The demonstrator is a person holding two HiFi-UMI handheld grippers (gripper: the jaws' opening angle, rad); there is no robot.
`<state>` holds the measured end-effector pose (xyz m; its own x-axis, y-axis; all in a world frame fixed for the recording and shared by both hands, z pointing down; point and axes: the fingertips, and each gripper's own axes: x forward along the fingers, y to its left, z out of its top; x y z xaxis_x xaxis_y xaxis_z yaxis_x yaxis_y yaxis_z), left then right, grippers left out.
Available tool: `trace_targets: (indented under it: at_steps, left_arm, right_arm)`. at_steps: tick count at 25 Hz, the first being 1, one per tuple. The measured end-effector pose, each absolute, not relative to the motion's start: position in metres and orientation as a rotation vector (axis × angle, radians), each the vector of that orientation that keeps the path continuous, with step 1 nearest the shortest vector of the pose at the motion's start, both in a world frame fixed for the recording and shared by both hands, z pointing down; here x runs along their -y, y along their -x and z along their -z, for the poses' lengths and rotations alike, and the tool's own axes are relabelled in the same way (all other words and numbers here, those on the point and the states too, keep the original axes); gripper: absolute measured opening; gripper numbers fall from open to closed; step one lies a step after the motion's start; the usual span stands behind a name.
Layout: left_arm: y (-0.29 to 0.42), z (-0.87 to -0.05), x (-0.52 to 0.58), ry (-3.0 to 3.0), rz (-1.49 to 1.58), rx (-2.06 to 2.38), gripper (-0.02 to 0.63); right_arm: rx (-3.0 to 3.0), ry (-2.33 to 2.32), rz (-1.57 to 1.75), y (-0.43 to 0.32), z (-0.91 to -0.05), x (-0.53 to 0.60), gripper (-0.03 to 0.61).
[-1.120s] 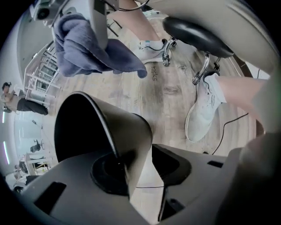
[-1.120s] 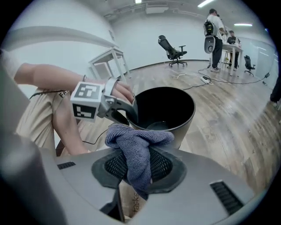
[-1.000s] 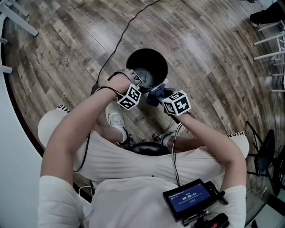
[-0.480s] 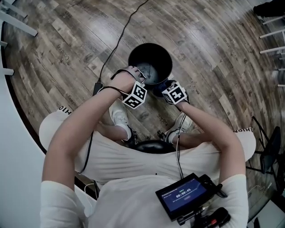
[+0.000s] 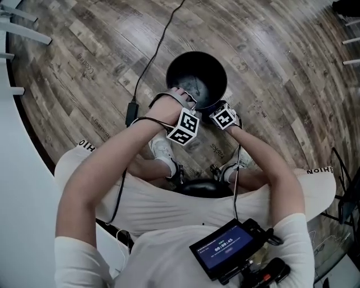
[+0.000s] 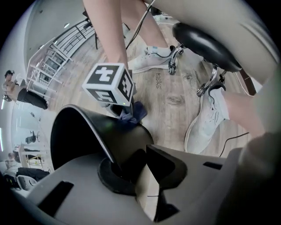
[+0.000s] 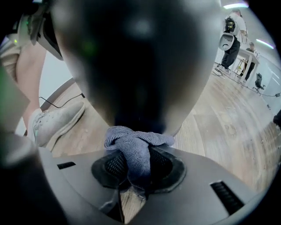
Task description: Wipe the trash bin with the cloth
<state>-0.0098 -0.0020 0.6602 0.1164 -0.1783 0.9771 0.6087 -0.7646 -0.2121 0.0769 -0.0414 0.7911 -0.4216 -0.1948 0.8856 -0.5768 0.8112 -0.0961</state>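
Steadying trash bin (image 5: 194,73), left hand-held gripper (image 6: 139,165) just closing on its rim; pressing cloth (image 7: 136,145), clamped in right hand-held gripper (image 7: 134,176), to its outer wall.

We take this for an open office or lab-style workroom, not a home. Wood-look plank flooring (image 5: 84,67) runs through every view. In the upper right of the right gripper view, people (image 7: 232,35) stand by a white desk (image 7: 246,50), with a wheeled office chair (image 7: 258,81) close by and a strip light (image 7: 235,5) overhead. At the upper left of the left gripper view we see rows of white metal frames (image 6: 57,52). In the head view, a black cable (image 5: 154,48) trails across the floor at upper middle, and a small recording screen (image 5: 228,247) sits at the bottom.
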Motion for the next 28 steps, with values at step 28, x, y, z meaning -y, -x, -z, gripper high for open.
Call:
trace_targets:
  at_steps: [28]
  left_arm:
    - [0.047,-0.666,0.004,1.714,1.795,0.510,0.145]
  right_arm:
    - [2.120,-0.319,-0.413,-0.077,-0.611,0.021,0.104]
